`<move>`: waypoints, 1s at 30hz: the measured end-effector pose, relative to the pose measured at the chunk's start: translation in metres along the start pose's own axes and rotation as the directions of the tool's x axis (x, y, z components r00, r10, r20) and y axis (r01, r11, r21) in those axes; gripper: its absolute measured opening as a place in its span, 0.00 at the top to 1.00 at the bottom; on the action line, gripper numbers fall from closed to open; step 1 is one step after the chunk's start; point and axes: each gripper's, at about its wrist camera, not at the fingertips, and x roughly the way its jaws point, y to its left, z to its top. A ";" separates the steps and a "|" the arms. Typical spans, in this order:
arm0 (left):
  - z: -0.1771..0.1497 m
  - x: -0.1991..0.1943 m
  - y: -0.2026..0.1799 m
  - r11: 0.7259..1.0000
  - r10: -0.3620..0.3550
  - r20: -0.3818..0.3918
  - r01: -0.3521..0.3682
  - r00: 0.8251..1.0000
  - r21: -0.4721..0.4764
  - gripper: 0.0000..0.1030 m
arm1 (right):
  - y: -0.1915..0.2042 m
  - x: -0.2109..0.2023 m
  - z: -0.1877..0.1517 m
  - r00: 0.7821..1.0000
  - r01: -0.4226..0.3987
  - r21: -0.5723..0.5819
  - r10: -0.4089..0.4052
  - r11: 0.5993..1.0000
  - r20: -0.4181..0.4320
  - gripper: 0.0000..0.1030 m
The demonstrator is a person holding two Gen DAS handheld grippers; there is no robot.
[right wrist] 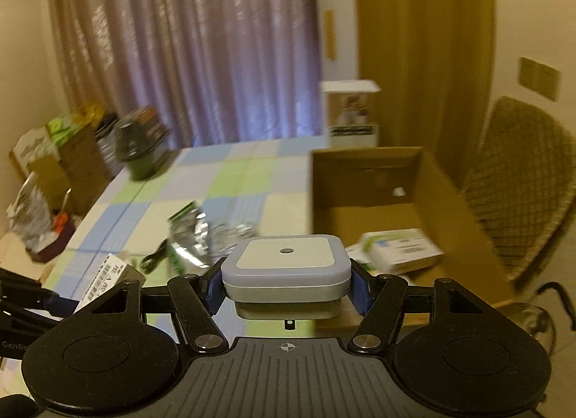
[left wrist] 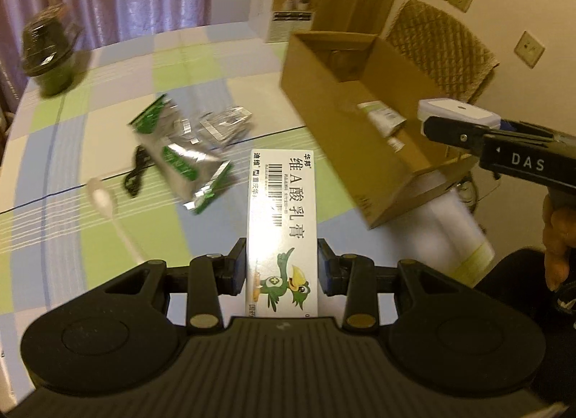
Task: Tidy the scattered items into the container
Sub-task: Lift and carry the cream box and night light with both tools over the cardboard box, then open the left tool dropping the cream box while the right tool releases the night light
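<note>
Black fingers of the left gripper (left wrist: 282, 266) were clamped on a long white ointment box (left wrist: 282, 223), which ran up the lower middle of the left wrist view with a green cartoon bird printed near the pads and a barcode at its far end. Behind it, on the checked tablecloth (left wrist: 108, 101), lay a heap of silver-and-green foil packets (left wrist: 180, 155), a coiled black cable (left wrist: 135, 175) beside them and a white spoon (left wrist: 109, 209) at lower left — all blurred. A dark round pot (left wrist: 46, 54) stood at the upper left of the table.

At the right of that view the right gripper (left wrist: 455, 130) reached in from the edge, a hand (left wrist: 558, 241) behind it, holding a square white plug-in light (left wrist: 457, 110) over the near corner of the open cardboard box (left wrist: 324, 94). A small white-and-green carton (left wrist: 383, 117) already lay on the floor of that box.

In the right wrist view the right gripper (right wrist: 286, 283) was closed on the plug-in light (right wrist: 286, 266), its blue pads pressed on both sides. The cardboard box (right wrist: 363, 166) filled the centre right, with small white-and-green cartons (right wrist: 401, 250) inside — the light sat just at its near left edge. The ointment box (right wrist: 104, 279) showed at lower left, and a tall white carton (right wrist: 351, 112) stood behind the cardboard box. A wicker chair (right wrist: 518, 184) stood at far right.
</note>
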 end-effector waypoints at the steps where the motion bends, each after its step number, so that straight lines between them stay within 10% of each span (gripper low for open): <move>1: 0.004 0.002 -0.007 1.000 -0.010 0.003 0.010 1.000 0.003 0.68 | -0.008 -0.004 0.001 1.000 0.012 0.006 -0.012 1.000 0.005 0.34; 14: 0.058 0.037 -0.099 0.990 -0.130 0.024 0.128 0.991 0.056 0.68 | -0.099 -0.034 0.016 0.993 0.107 0.123 -0.112 0.987 0.038 0.34; 30: 0.095 0.067 -0.129 0.986 -0.159 0.033 0.157 0.987 0.050 0.68 | -0.120 -0.014 0.023 0.993 0.112 0.095 -0.114 0.989 0.016 0.34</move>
